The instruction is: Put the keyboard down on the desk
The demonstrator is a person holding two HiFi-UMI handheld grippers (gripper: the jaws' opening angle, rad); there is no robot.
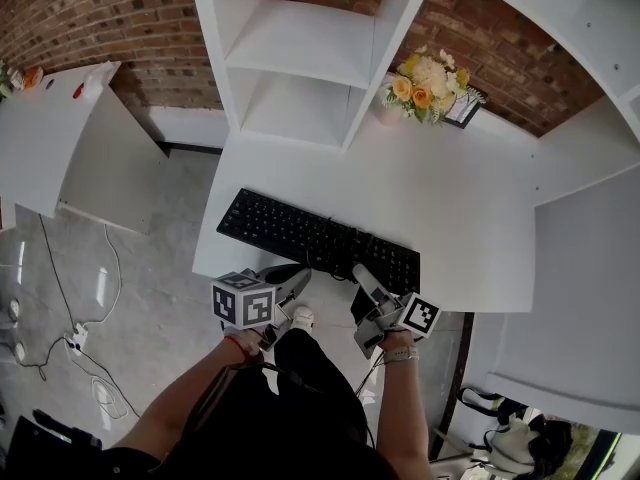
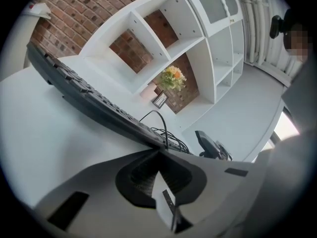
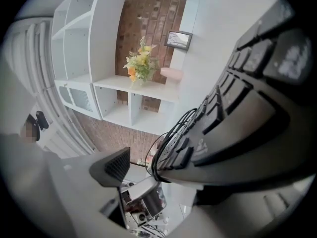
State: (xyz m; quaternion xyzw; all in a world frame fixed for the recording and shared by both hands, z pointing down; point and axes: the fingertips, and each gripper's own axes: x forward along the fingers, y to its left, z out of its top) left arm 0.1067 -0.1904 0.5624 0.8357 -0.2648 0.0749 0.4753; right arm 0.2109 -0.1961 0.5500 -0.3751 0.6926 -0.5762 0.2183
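The left gripper [image 2: 159, 153] is closed tight, its jaws meeting tip to tip with nothing between them, right at the near edge of the black keyboard [image 1: 310, 236]; whether the tips touch it cannot be told. Just to its right, the right gripper [image 1: 362, 286] is held sideways with its jaws wide apart. The keyboard's near edge and its bundled black cable [image 3: 166, 143] sit in the gap, and the pads are not closed on them. The keyboard lies flat on the white bench [image 1: 450, 198], along its front edge, running out to either side of the two grippers. Well ahead of them, at the back of the bench, a bunch of yellow and cream flowers [image 1: 424, 86] stands beside a small picture frame [image 1: 463, 110]. A white shelf unit [image 1: 300, 58] rises to the left of the flowers against a brick wall [image 1: 120, 28].
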